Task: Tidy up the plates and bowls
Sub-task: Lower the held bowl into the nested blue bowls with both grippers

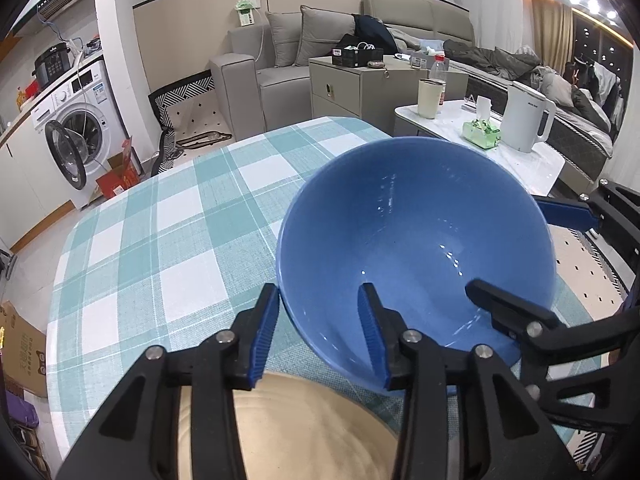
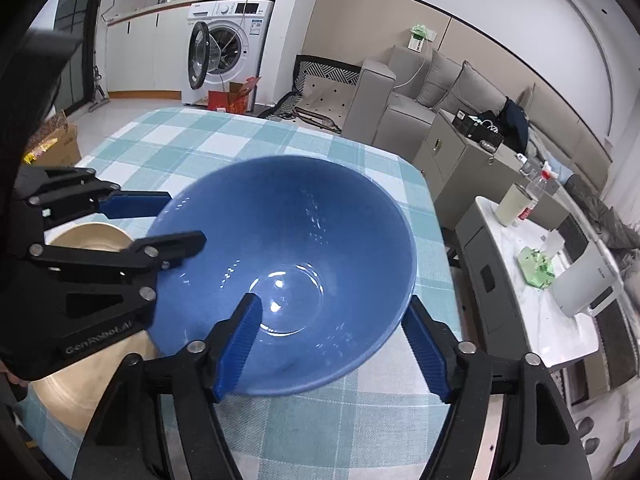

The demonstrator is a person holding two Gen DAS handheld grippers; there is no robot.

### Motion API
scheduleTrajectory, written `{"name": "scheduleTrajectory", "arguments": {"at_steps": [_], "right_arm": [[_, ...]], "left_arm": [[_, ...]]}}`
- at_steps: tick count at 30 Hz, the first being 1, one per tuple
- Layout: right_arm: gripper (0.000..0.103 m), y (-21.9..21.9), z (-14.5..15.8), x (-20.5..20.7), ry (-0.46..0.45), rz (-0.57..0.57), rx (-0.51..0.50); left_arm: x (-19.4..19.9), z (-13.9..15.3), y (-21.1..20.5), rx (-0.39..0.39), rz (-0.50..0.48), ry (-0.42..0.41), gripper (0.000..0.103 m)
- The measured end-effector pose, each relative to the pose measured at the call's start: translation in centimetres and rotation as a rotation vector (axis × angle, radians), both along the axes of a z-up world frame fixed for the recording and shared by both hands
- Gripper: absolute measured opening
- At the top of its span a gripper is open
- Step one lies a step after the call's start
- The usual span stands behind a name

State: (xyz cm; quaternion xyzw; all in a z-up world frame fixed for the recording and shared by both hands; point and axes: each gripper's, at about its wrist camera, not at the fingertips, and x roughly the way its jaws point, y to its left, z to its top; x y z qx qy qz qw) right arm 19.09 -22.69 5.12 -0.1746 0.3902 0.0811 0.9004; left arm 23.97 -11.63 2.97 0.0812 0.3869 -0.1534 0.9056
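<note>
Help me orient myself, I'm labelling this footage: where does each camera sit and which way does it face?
Left wrist view: on the left gripper, angled down across the teal-and-white checked tablecloth toward a grey sofa; its fingers straddle the glossy blue bowl's rim.
Right wrist view: on the right gripper, facing a white washing machine; its open fingers straddle the opposite rim.
Shared: bowl, tan plate, tablecloth, and each other's gripper.
</note>
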Motion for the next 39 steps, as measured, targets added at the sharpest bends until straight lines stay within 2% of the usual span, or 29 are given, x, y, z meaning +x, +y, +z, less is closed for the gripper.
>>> {"name": "scheduleTrajectory", "arguments": {"at_steps": [4,8,12,16,17,18,20,21,28,31,39], "right_arm": [[0.081,-0.5,0.3,-0.9,-0.013,0.019,0.012],[0.086,-1.4,0.5,-1.6,-0.024,0.016,0.042],[0.088,-3.1,0.7,-1.8,0.003,0.029,0.167],[0.094,-4.9,0.9,-2.0,-0.014,0.002,0.244],[0.095,-5.4,1.0,-2.0,-0.017,-0.004,0.266],[0.097,-5.8,0.9,-1.9,-0.015,-0.007,0.295],[0.098,-6.4,1.0,-1.5,-0.008,-0.013,0.333],[0.102,-6.7,1.1,-1.4,-0.017,-0.007,0.355],[0.102,-8.3,0.8,-0.4,-0.004,0.004,0.491],[0.102,-8.5,0.3,-0.1,0.012,-0.008,0.489],[0.102,-9.7,-1.9,1.5,0.142,-0.073,0.596]], "left_arm": [[-0.2,-0.1,-0.2,0.008,-0.005,0.005,0.048],[-0.5,-0.1,-0.3,0.001,-0.012,0.011,0.057],[-0.6,-0.2,-0.1,-0.013,-0.013,0.033,0.057],[-0.8,0.0,0.6,-0.077,-0.006,0.060,0.059],[-0.8,0.1,0.9,-0.090,0.001,0.062,0.064],[-0.9,0.1,1.1,-0.096,0.013,0.059,0.080],[-1.3,0.3,1.5,-0.120,0.039,0.024,0.093],[-1.5,0.5,1.7,-0.135,0.042,0.012,0.094],[-1.1,0.5,2.8,-0.207,0.091,0.025,0.098],[-0.8,0.1,2.8,-0.208,0.105,0.040,0.098],[-0.3,-0.7,2.3,-0.195,0.120,0.060,0.098]]}}
